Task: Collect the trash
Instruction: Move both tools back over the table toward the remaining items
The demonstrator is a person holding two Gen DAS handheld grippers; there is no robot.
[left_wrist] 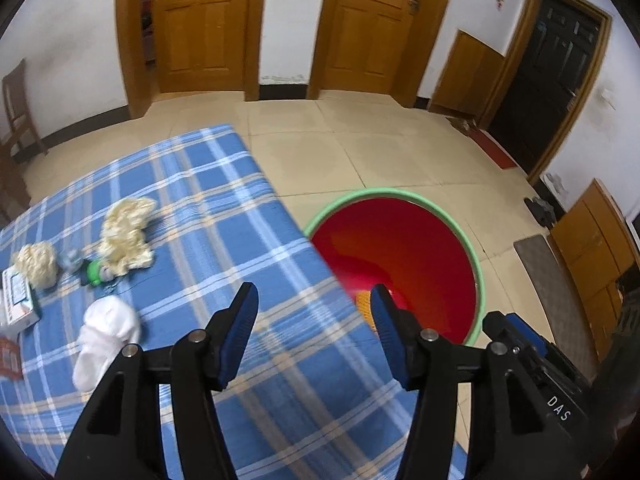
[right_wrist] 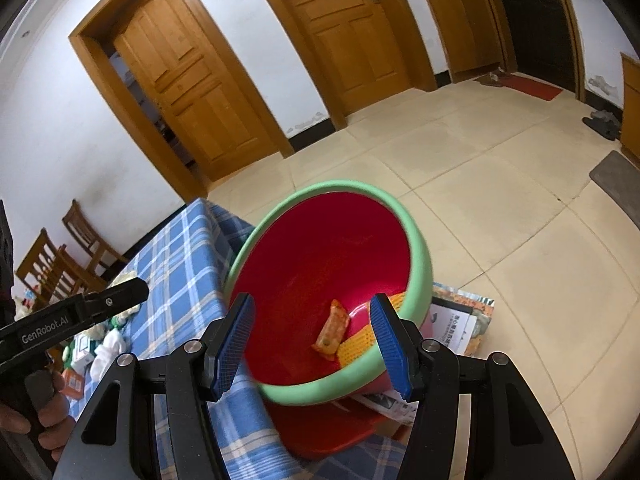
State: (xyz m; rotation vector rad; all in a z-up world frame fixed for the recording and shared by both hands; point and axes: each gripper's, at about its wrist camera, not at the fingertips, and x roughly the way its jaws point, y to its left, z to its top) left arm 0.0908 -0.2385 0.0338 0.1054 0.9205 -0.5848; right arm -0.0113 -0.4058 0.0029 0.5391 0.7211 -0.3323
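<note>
A red bin with a green rim (left_wrist: pixel 478 268) (right_wrist: pixel 420 248) stands on the floor at the table's right edge. An orange wrapper (right_wrist: pixel 332 330) lies inside it, next to a yellow mesh piece (right_wrist: pixel 356 344). On the blue plaid tablecloth (left_wrist: pixel 224 208) lie two cream crumpled wads (left_wrist: pixel 126 236) (left_wrist: pixel 36 264), a white crumpled tissue (left_wrist: pixel 106 336), a green bottle piece (left_wrist: pixel 95 272) and a small box (left_wrist: pixel 18 300). My left gripper (left_wrist: pixel 314 300) is open and empty above the table edge. My right gripper (right_wrist: pixel 312 312) is open and empty above the bin.
The tiled floor (left_wrist: pixel 360 140) spreads beyond the table, with wooden doors (left_wrist: pixel 200 20) at the back wall. Papers (right_wrist: pixel 456 320) lie under the bin. Wooden chairs (right_wrist: pixel 60 260) stand at the table's far left. A grey mat (left_wrist: pixel 548 276) lies at right.
</note>
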